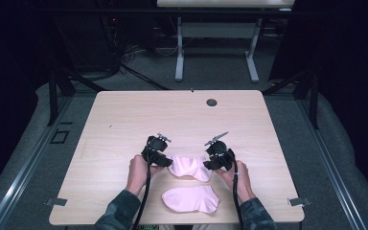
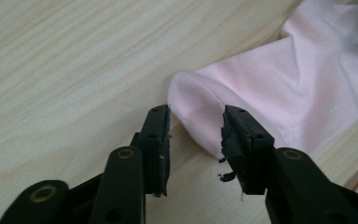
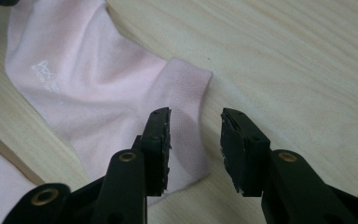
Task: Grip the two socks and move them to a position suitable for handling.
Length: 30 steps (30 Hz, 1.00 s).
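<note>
Your sleeves (image 1: 120, 211) dark camo; left gripper (image 2: 196, 140) and right gripper (image 3: 195, 140) black, brass rivets, frayed pads (image 2: 230, 140), black cables (image 1: 144, 201).

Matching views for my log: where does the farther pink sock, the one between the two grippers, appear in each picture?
High view: farther pink sock, lower centre.
Left gripper view: upper right.
Right gripper view: upper left.
Shared landmark: its small printed logo, in both gripper views.
</note>
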### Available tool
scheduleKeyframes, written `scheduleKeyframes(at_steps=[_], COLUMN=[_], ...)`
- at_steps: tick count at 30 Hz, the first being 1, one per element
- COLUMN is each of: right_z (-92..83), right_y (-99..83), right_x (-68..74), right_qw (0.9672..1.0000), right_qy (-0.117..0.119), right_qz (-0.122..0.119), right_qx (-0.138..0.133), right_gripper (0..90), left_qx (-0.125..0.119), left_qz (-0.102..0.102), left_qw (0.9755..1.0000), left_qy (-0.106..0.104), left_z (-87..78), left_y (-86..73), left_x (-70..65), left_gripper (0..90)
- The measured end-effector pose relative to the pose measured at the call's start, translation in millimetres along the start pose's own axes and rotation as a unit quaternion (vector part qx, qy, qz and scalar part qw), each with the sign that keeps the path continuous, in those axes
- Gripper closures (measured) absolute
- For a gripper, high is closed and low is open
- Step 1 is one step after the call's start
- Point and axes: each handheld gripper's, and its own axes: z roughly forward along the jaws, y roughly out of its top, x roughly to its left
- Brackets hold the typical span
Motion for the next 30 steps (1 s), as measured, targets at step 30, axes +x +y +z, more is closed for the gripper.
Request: scheduleKeyframes(at_steps=[30], right_z=[4.5], right_y=[-2.0], right_x=[-7.6], right_qw=[0.9997], right_qy=[0.009], right_qz=[0.001], right_qx=[0.025], right_gripper=[77.2], left_qx=[-0.034], left_qz=[-0.011], left_qw=[0.9994], left_qy=[-0.003], left_z=[-15.5], left_y=[-48.2], left_x=[-15.1], left_gripper=[74.3])
